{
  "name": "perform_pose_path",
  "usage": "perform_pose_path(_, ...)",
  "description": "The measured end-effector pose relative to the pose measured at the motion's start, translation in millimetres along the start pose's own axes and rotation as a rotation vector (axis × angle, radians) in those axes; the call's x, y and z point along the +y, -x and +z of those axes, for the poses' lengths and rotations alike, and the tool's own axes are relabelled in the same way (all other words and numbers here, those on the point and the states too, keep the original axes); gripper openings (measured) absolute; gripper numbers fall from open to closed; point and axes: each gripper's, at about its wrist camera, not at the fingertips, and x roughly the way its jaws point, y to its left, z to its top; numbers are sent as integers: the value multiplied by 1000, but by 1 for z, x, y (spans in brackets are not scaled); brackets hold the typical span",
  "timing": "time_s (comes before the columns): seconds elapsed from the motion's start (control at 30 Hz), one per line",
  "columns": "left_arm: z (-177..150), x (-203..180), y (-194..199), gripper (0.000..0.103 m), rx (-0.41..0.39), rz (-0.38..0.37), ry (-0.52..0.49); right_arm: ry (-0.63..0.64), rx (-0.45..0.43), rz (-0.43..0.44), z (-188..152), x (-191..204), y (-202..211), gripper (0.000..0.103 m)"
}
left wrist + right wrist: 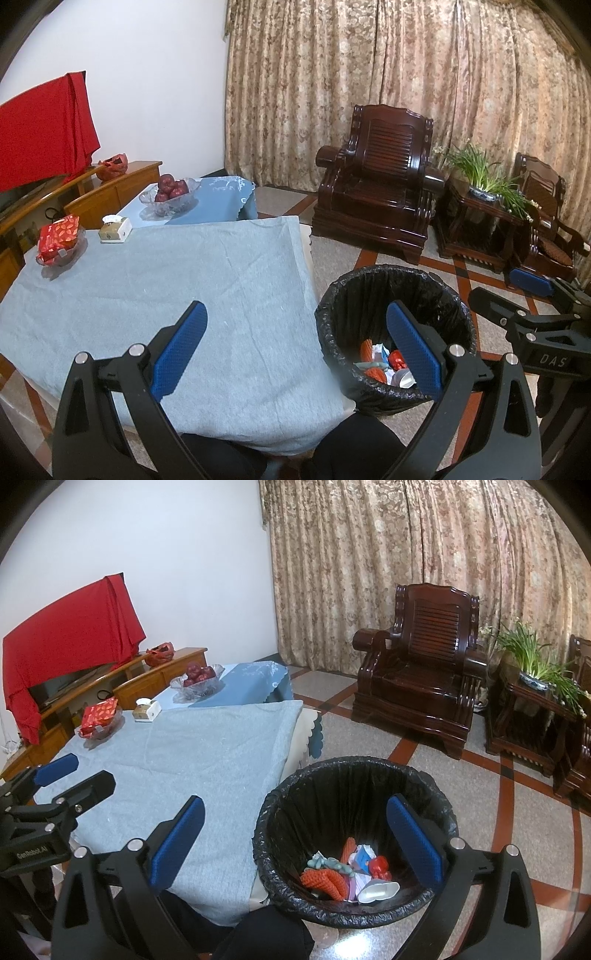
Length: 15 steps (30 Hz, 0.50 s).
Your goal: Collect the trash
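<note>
A bin lined with a black bag (pixel 397 291) (pixel 354 775) stands on the floor at the table's right side. Inside lies trash (pixel 349 873) (pixel 384 363): orange wrappers, a white cup, a red piece, bits of paper. My left gripper (pixel 295 347) hovers open over the table's near right corner, one finger above the grey cloth (pixel 166 280), the other above the bin. My right gripper (pixel 295 840) hangs open above the bin's near rim, with nothing between its fingers. Each gripper shows at the edge of the other's view.
On the grey cloth's (pixel 192 746) far left stand a glass dish with a red packet (pixel 59 240), a small tissue box (pixel 115 229) and a bowl of red apples (pixel 170 190). A dark wooden armchair (pixel 380 184), a side table with a plant (pixel 480 184) and curtains lie beyond. A person's dark-clothed knee (pixel 266 930) is below.
</note>
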Motion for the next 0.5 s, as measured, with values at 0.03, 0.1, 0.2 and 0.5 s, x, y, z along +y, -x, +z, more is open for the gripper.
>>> perform_pose_path(0.03, -1, 0, 0, 95, 0, 0, 0, 0, 0, 0, 0, 0, 0, 97)
perform_pose_path(0.1, 0, 0, -1, 95, -1, 2, -1, 0, 1, 0, 0, 0, 0, 97)
perform_pose_path(0.2, 0, 0, 1, 95, -1, 1, -3, 0, 0, 0, 1, 0, 0, 97)
perform_pose_path(0.5, -1, 1, 2, 95, 1, 3, -3, -2, 1, -2, -4, 1, 1, 97)
